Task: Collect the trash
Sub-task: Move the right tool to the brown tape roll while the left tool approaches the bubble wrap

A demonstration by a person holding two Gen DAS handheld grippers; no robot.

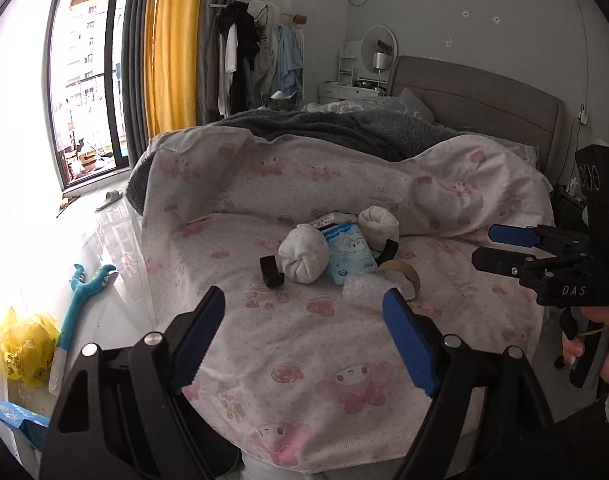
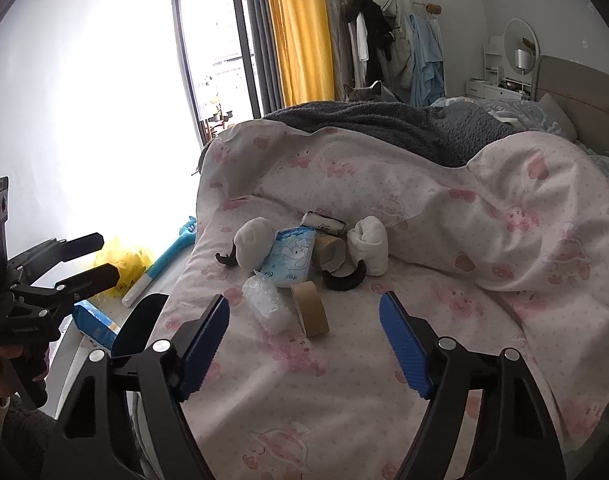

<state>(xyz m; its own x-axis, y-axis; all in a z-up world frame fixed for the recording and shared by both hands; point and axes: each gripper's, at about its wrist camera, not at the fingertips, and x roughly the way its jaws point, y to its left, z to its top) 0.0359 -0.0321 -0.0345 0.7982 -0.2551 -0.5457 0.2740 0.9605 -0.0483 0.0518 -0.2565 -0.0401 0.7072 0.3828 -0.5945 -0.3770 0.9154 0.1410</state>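
A heap of small items lies on the pink-print bedspread (image 1: 288, 344): two white sock balls (image 1: 302, 258), a blue tissue pack (image 1: 350, 254), crumpled bubble wrap (image 1: 362, 288), a brown tape roll (image 1: 398, 276) and a black clip (image 1: 270, 272). My left gripper (image 1: 304, 294) hovers open just short of the heap, nothing between its blue pads. My right gripper (image 2: 304, 299) is open too, with the bubble wrap (image 2: 264, 300) and tape roll (image 2: 310, 308) just beyond its fingertips. Each gripper shows in the other's view: right gripper (image 1: 484, 246), left gripper (image 2: 108, 256).
A yellow plastic bag (image 1: 26, 344) sits on the floor left of the bed, beside a blue long-handled toy (image 1: 80, 300) and a blue package (image 2: 94, 322). A grey blanket (image 1: 344, 128) and a cat (image 2: 362, 92) lie farther up the bed. A cardboard tube (image 2: 328, 250) rests in the heap.
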